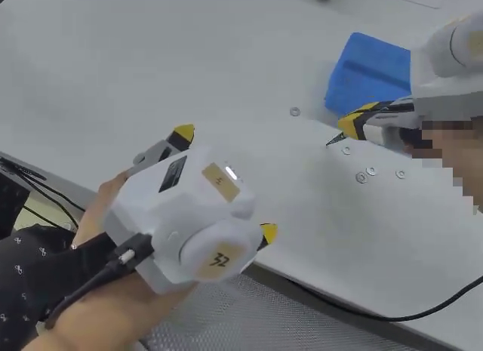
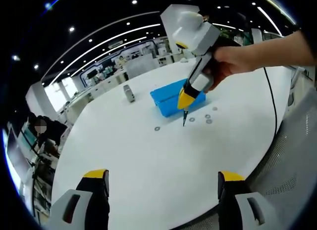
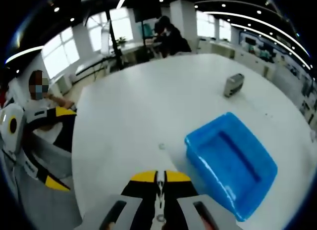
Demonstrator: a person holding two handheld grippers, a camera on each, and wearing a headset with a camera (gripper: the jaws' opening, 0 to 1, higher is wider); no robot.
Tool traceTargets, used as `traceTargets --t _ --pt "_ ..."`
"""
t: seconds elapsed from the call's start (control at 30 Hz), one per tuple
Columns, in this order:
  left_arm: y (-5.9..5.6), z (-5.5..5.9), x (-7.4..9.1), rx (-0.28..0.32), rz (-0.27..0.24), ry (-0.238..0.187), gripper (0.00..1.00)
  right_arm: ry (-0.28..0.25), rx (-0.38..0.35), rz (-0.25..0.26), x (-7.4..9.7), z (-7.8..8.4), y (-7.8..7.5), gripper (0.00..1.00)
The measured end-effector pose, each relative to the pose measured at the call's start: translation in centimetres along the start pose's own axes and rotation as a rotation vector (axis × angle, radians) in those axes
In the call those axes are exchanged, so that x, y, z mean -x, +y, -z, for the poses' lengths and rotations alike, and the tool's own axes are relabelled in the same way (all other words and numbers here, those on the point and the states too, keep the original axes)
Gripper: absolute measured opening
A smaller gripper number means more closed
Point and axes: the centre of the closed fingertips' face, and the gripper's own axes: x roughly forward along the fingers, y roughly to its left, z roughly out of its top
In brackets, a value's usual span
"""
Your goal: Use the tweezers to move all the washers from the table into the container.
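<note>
The blue container [image 1: 370, 72] sits at the far right of the white table [image 1: 151, 64]. Several small washers lie in front of it; one washer [image 1: 294, 111] is apart to the left, and others [image 1: 361, 177] cluster nearer the edge. My right gripper [image 1: 351, 126] is shut on thin dark tweezers [image 1: 333, 141], whose tip hovers close by a washer [image 1: 346, 149]. In the right gripper view the container [image 3: 230, 163] is to the right of the tweezers [image 3: 160, 190]. My left gripper [image 1: 226, 182] is open, holds nothing, and hangs over the near table edge; its jaws [image 2: 162, 178] face the container [image 2: 171, 99].
A small grey object [image 2: 129, 93] stands on the table beyond the container. A black cable [image 1: 362, 313] runs along the near table edge. A perforated grey surface [image 1: 219, 321] lies below the edge. Other desks and a seated person [image 3: 171, 37] are far behind.
</note>
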Motion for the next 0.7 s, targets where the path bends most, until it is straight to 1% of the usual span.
traceTargets --t 0.03,0.13,0.23,0.33,0.4,0.47,0.5,0.53,0.6,0.7 --pt "0.0 0.0 0.0 0.000 -0.001 0.000 0.93 0.020 -0.002 -0.007 -0.3 0.2 0.1 0.00" --pt "0.0 0.0 0.0 0.000 -0.001 0.001 0.93 -0.025 0.018 0.003 -0.4 -0.6 -0.1 0.01" --pt "0.0 0.1 0.0 0.000 -0.001 0.004 0.93 -0.053 0.008 0.004 -0.8 -1.2 -0.5 0.01" --pt "0.0 0.1 0.0 0.000 -0.001 0.005 0.93 -0.093 0.010 0.025 -1.0 -1.5 -1.0 0.01" --pt "0.1 0.1 0.0 0.000 -0.003 0.008 0.93 -0.129 0.030 0.050 -0.9 -1.5 -1.2 0.01" --pt "0.1 0.1 0.0 0.001 -0.004 0.005 0.92 -0.199 0.023 0.041 -0.5 -1.8 -1.0 0.01" --pt "0.1 0.1 0.0 0.000 -0.003 0.005 0.92 -0.227 0.012 0.048 -0.6 -1.7 -1.0 0.01" --pt "0.0 0.1 0.0 0.000 -0.003 0.005 0.92 -0.234 0.010 0.053 -0.5 -1.6 -1.1 0.01" --pt "0.0 0.1 0.0 -0.002 -0.002 0.006 0.92 -0.246 0.010 0.044 -0.1 -1.5 -1.0 0.01" --pt "0.1 0.1 0.0 0.001 -0.004 0.006 0.92 -0.246 -0.003 0.025 -0.6 -2.1 -0.7 0.02"
